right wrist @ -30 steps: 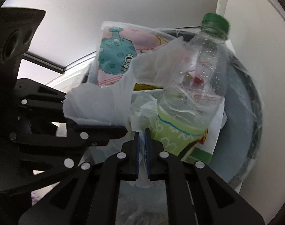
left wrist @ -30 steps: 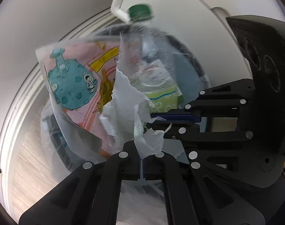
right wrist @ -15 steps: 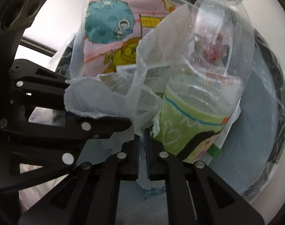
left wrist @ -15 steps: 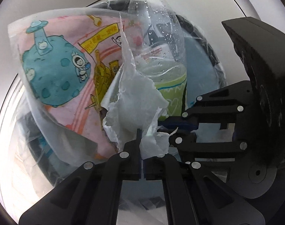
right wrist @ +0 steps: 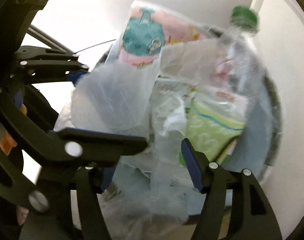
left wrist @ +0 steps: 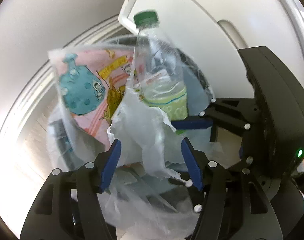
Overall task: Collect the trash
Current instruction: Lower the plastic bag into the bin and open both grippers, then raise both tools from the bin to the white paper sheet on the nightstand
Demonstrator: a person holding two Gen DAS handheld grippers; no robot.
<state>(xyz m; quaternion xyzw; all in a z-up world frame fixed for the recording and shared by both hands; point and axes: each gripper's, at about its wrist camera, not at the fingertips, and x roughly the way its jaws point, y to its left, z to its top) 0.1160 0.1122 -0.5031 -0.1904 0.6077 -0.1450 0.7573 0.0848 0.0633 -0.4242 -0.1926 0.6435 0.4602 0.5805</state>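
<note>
Left wrist view: both grippers' jaws have just been opening, releasing the bag [left wrist: 144,124]; unsupported, the bottle [left wrist: 160,64] may topple out.

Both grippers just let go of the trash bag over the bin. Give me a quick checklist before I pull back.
1. Left gripper released: ok, jaws have just been opening, bag film hangs loose between the fingers.
2. Right gripper released: ok, jaws have just been opening, film between them unpinched.
3. Trash bag over the bin: ok.
4. Plastic bottle inside the bag: ok, green cap up.
5. Pink cartoon wrapper inside the bag: ok.
6. Bag settled fully in the bin: cannot tell, blurred.
</note>
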